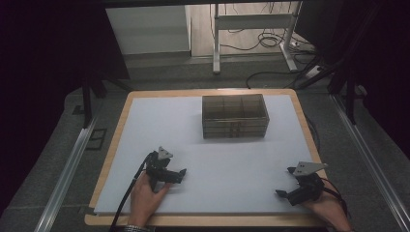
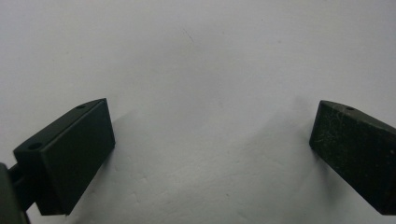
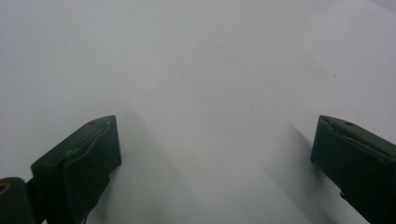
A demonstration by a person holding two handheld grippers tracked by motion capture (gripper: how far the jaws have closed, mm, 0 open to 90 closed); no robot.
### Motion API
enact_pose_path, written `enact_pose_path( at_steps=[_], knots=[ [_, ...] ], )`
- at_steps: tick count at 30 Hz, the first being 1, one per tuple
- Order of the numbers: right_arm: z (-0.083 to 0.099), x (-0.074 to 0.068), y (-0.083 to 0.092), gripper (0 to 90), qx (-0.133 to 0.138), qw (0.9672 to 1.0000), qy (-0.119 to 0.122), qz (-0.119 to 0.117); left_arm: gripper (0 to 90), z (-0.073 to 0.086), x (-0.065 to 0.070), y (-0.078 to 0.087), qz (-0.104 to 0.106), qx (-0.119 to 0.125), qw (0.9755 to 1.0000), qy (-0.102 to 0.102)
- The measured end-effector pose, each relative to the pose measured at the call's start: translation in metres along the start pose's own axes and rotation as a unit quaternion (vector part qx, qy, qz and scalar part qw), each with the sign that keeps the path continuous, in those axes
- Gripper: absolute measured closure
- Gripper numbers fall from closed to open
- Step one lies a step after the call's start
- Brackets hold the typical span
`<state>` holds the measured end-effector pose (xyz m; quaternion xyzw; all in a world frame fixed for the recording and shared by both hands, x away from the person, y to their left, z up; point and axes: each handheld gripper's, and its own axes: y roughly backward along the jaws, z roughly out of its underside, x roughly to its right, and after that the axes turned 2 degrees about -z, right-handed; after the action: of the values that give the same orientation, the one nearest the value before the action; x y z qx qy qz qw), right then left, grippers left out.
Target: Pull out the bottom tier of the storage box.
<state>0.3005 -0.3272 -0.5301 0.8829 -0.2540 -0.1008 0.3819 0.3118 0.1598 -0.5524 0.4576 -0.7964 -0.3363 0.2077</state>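
Looking down from the high view, I've got a wooden-edged table (image 1: 112,145) with a big white sheet (image 1: 227,164) covering most of it. Toward the far side, a bit right of centre, sits a see-through brownish organizer box (image 1: 235,116) with dividers inside, so it's split into several compartments; I can't make out anything in them at this size. My left gripper (image 1: 180,175) is at the near left of the sheet, held by the left hand (image 1: 145,195), jaws pointing right across the sheet. My right gripper (image 1: 285,182) is at the near right corner, held by the right hand (image 1: 331,209), jaws pointing left. Both are well apart from the box and from each other. In the left gripper view the two black jaws are spread wide with nothing but plain white sheet (image 2: 201,93) between them, so that one's released and empty. Same deal in the right gripper view: jaws wide apart, just white sheet (image 3: 210,93) in the gap, a bit blurry. Past the far edge of the table there's grey floor, a white desk frame (image 1: 251,21) and some loose cables (image 1: 270,41).
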Motion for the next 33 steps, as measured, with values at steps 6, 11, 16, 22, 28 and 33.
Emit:
enact_pose_path(
  at_steps=[6,11,16,22,28,33],
  knots=[
    [0.000,-0.001,0.001,2.4,0.000,1.0000,-0.004,0.003,0.0,0.000,0.000,0.000,0.000,0.000,1.0000,0.000],
    [-0.001,-0.002,0.004,8.7,0.000,1.0000,-0.007,0.005,0.0,0.000,0.000,0.000,0.000,0.000,1.0000,0.000],
    [-0.004,-0.002,0.007,10.6,-0.001,0.9999,-0.007,0.007,0.0,0.000,0.000,0.000,0.000,0.000,1.0000,0.000],
    [-0.013,-0.002,0.011,13.1,-0.002,0.9998,0.006,0.017,0.0,0.000,0.000,0.000,0.000,0.000,1.0000,0.000],
    [-0.020,0.000,0.012,15.7,-0.001,0.9995,0.016,0.027,0.0,0.000,0.000,0.000,0.000,0.000,1.0000,0.000],
    [-0.027,-0.003,0.006,17.6,-0.009,0.9987,0.036,0.035,0.0,0.000,0.000,0.000,0.000,0.000,1.0000,0.000]
  ],
)
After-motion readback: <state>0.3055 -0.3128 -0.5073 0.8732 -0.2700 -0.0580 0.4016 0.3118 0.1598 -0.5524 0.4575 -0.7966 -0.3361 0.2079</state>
